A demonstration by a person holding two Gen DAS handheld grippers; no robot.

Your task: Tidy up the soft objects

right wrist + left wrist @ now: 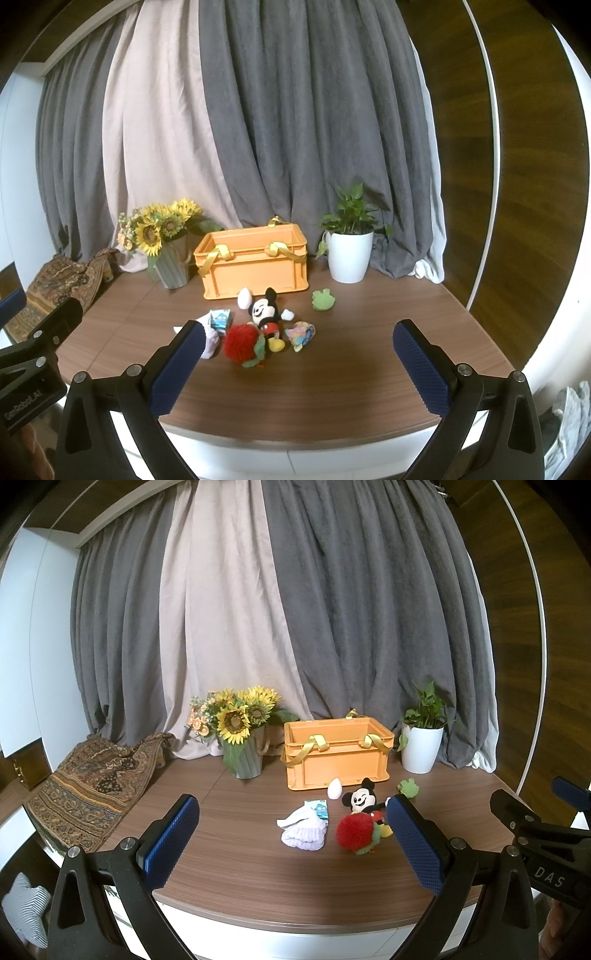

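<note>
Two grippers, left (291,834) and right (299,360), hover with fingers spread wide and empty above a wooden table (351,387). Soft toys cluster mid-table: a mouse plush (266,314), red pom-pom toy (242,343), white knit cloth (304,832), pastel fabric bundle (302,333) and green frog toy (323,300), with the orange crate (255,264) at 12 o'clock behind them.

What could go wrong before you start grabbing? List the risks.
1. The red plush ball lies against the mouse doll, so a grab may drag both.
2. The crate's ribbon handles droop over its rim and might snag a toy.
3. The sunflower vase stands close beside the orange crate; a wide swing could tip it.
</note>
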